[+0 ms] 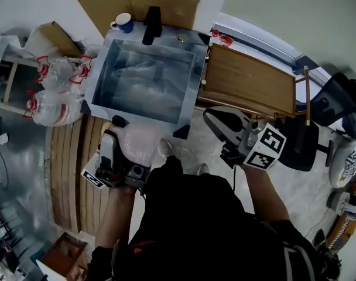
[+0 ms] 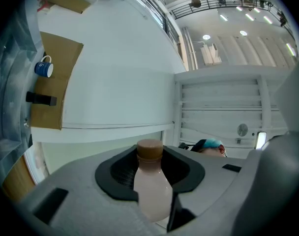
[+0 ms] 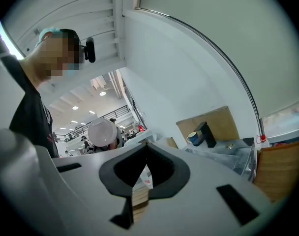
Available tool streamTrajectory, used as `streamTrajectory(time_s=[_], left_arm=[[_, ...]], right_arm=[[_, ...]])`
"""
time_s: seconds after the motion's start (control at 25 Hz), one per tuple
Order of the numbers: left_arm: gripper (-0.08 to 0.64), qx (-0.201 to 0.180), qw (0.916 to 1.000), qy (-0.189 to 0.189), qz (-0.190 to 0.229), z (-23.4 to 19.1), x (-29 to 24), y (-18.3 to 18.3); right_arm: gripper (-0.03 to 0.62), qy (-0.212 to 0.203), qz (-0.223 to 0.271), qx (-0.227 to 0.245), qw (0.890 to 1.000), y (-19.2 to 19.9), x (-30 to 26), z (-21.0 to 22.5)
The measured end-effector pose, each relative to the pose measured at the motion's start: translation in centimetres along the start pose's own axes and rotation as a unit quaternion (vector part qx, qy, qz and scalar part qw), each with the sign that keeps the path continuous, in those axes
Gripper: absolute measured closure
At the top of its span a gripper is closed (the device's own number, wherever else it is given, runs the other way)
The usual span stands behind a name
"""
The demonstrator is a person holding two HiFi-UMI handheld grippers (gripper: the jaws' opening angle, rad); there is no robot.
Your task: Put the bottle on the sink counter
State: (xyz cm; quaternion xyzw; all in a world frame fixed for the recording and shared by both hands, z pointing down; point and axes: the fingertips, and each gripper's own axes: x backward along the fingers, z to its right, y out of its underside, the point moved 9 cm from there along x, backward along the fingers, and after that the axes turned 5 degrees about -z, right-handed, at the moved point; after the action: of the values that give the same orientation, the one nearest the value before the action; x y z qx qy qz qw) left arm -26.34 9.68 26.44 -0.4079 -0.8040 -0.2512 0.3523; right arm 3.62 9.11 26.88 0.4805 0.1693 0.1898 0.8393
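Note:
A pale pink bottle [image 1: 144,145] with a brown cap [image 2: 149,150] sits between the jaws of my left gripper [image 1: 129,140], which is shut on its body. In the left gripper view the bottle [image 2: 152,191] stands upright between the grey fingers [image 2: 80,200], and the gripper [image 2: 149,168] points up at a white wall. I hold it just in front of the near edge of the metal sink [image 1: 192,92]. My right gripper [image 1: 213,119] hangs to the right of the bottle, jaws together, nothing in them [image 3: 144,154].
A black faucet [image 1: 151,25] and a blue mug [image 1: 124,22] stand behind the basin. A wooden board [image 1: 248,81] lies right of the sink. Plastic bags [image 1: 55,92] sit at the left, wooden slats [image 1: 67,174] below them, and a black chair [image 1: 336,98] at the right.

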Motion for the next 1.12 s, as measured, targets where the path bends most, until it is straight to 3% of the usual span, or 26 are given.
streamTrajectory(time_s=[0.28,0.52,1.12], left_arm=[[0.428,0.02,0.9996,-0.006,-0.018,-2.7,0.3,-5.5],[0.428,0.035,0.9992,-0.006,-0.02,-4.5,0.6,-7.9],[0.428,0.032,0.9978,-0.034,-0.048,-11.8,-2.1,-7.7]], right_arm=[[0.587,0.022,0.002,0.003,1.0,-1.1,-5.1,0.9],[0.588,0.037,-0.003,0.005,0.999,-1.6,-7.3,1.3],[0.588,0.061,0.008,-0.009,0.998,-2.8,-6.9,6.9]])
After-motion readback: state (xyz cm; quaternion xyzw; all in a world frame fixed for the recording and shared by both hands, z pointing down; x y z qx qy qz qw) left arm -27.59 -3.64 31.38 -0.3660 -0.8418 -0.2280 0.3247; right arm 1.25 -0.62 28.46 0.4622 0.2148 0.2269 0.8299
